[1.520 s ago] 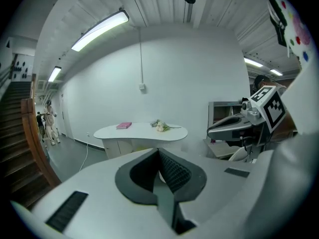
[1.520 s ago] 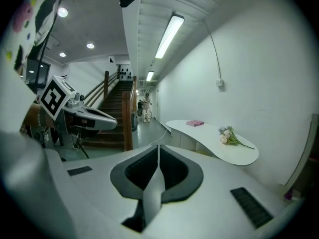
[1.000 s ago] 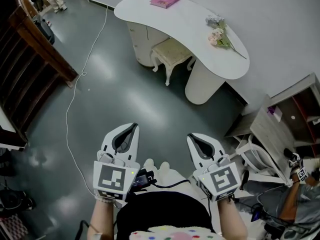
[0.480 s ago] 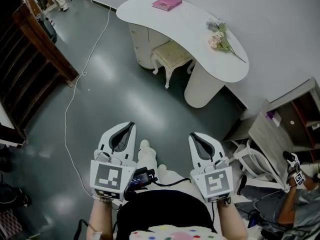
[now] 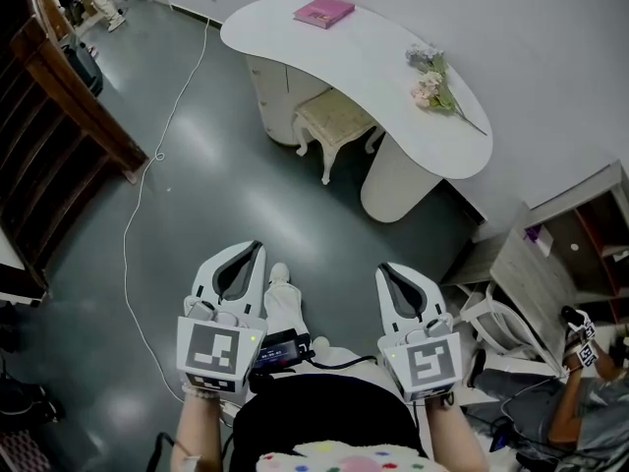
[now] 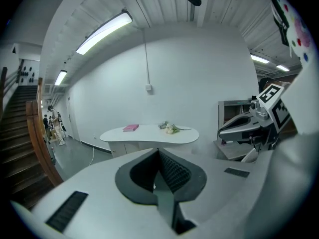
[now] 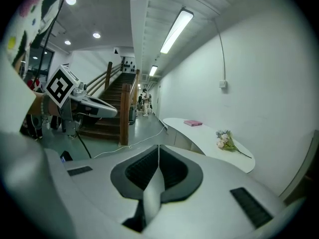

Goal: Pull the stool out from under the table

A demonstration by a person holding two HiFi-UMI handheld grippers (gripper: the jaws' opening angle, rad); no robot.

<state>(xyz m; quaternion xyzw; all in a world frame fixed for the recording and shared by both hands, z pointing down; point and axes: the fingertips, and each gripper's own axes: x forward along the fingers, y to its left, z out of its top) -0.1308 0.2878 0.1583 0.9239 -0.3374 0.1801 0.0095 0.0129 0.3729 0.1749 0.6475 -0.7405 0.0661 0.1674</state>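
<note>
At the bottom of the head view, the person's two hands hold the grippers side by side over a dark lap, each with its marker cube nearest the camera. The left gripper (image 5: 241, 264) sits lower left of centre and the right gripper (image 5: 398, 281) lower right of centre. In its own view, the left gripper (image 6: 158, 153) has its dark ribbed pads pressed together with nothing between them. The right gripper (image 7: 158, 151) is likewise closed and empty. A white shoe (image 5: 280, 275) shows between them on the glossy grey-green floor (image 5: 246, 195).

A thin white cable (image 5: 147, 180) trails up the left half of the frame, past a dark wooden stair rail (image 5: 74, 96) at the left edge.

In the upper middle stands the cream stool with a quilted seat and carved legs (image 5: 336, 114). It is well apart from both grippers and tucked partly under the near edge of the white kidney-shaped table (image 5: 364, 57), between the table's two pedestals. On the tabletop lie a pink book (image 5: 323, 12) toward the far end and a pale bunch of flowers (image 5: 432, 77) to the right.
</note>
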